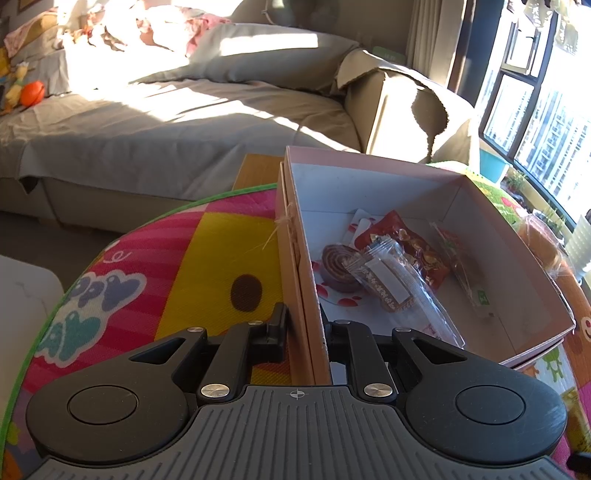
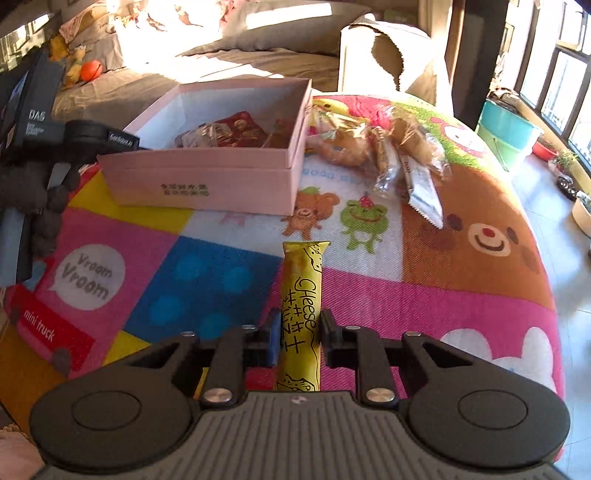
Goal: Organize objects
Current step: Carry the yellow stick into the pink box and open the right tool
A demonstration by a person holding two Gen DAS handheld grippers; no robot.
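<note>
1. A grey-covered sofa (image 1: pixel 192 122) fills the back of the room, lit by bright patches of sun.
2. Right of the sofa, dark-framed windows (image 1: pixel 532 110) show tall buildings outside.
3. Between them hangs a beige curtain (image 1: pixel 428 33).

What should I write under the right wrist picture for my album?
Right gripper pinches a yellow cheese stick above the cartoon play mat, pink box waiting behind.

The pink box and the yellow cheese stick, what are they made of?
The pink box looks like matte cardboard: stiff, straight walls, crisp folded corners, plain white inside. The yellow cheese stick seems wrapped in thin, slightly shiny plastic film, with a flat crimped seal at its far end and printed lettering. What is inside cannot be seen.
</note>
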